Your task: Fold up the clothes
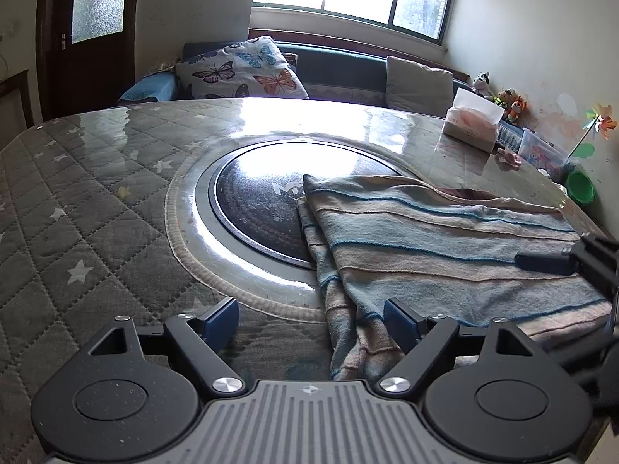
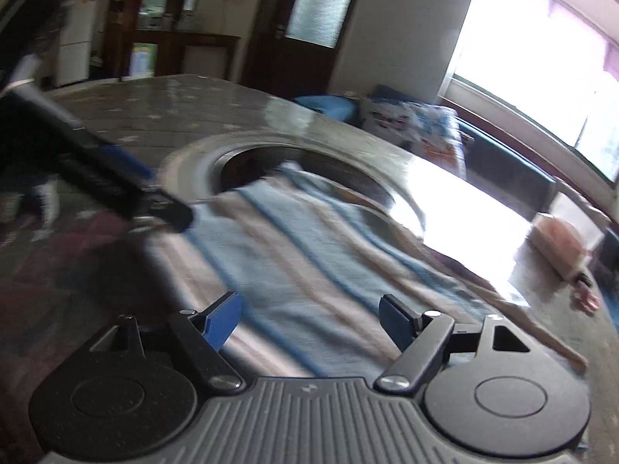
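Observation:
A striped blue and beige garment (image 1: 433, 243) lies folded flat on the round table, partly over the dark centre disc. My left gripper (image 1: 311, 319) is open and empty, low at the garment's near left corner, its right finger over the cloth edge. My right gripper (image 2: 309, 321) is open and empty, just above the garment (image 2: 294, 255); that view is blurred. The right gripper's finger shows at the right edge of the left wrist view (image 1: 549, 261). The left gripper shows at the left of the right wrist view (image 2: 116, 181).
The table has a quilted star-pattern cover (image 1: 77, 208) under glass and a dark round inset (image 1: 255, 201). A tissue box (image 1: 474, 123) and small toys (image 1: 510, 104) stand at the far right. A green bowl (image 1: 580, 187) sits near the right edge. A sofa with cushions (image 1: 247, 69) is behind.

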A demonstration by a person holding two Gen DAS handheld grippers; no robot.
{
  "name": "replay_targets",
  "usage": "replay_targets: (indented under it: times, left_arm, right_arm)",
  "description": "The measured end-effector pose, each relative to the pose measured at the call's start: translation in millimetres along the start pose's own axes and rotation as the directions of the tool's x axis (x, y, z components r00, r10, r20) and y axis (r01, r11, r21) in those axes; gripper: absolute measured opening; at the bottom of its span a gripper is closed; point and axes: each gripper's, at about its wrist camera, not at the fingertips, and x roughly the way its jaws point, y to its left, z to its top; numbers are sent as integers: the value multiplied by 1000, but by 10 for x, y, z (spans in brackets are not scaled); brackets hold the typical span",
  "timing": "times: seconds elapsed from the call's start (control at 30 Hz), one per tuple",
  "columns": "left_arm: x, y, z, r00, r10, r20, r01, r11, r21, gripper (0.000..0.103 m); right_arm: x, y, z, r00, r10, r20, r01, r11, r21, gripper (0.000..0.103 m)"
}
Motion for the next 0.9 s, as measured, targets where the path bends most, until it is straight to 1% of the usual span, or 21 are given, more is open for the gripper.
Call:
replay_targets:
  times: [0.03,0.13,0.27,0.4,0.73,0.9]
  left_arm:
    - [-16,-14,-10,1000,-3,2,3,1000,5,87]
    - [-63,-55,-41,1000,-12,7,12,1000,18,88]
    - [-103,-146,-91,1000,-16,17,15,998,56,91]
    - [-66,-190,-139,1000,3,8,-3,996,84,91]
    - [-54,-158,-179,1000,17,3,-17,996,86,91]
    - [-51,-161,-182,1000,19,3,-19,996,90,91]
  right_arm:
    - [-17,76,-11,1000,8,14,-8,1000,-19,81]
    - [-33,175,-15,999,-20,42,23,998,-54,81]
    - [-67,190,-28,999,20,45,-19,999,-28,81]
    - [-166,108,-75,999,8,53,-9,1000,22,81]
    - [-333,-182,-359,994,-106,-8,106,988,114,81]
    - [-482,-344,-523,983,-182,-39,185,971,150,81]
